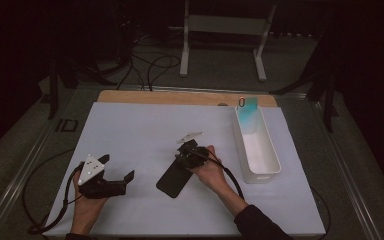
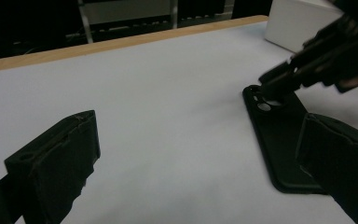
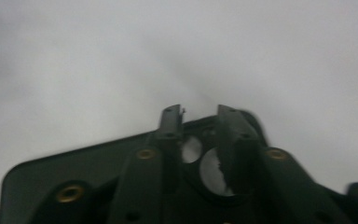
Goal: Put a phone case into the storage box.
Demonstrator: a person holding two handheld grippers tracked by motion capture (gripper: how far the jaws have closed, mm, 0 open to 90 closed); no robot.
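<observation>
Right tongs (image 3: 199, 116), jaws narrowly apart astride the camera-hole end of the black phone case (image 1: 172, 181) lying flat beneath them, should pinch its thin rim, since it looks light, bendy and slippery, while left tongs (image 1: 116, 167) wait open nearby.

A person's right gripper (image 1: 188, 150) is pressing its fingertips on the far end of a flat black phone case (image 1: 174, 178); the left gripper (image 1: 117, 167) is resting apart, jaws spread.
</observation>
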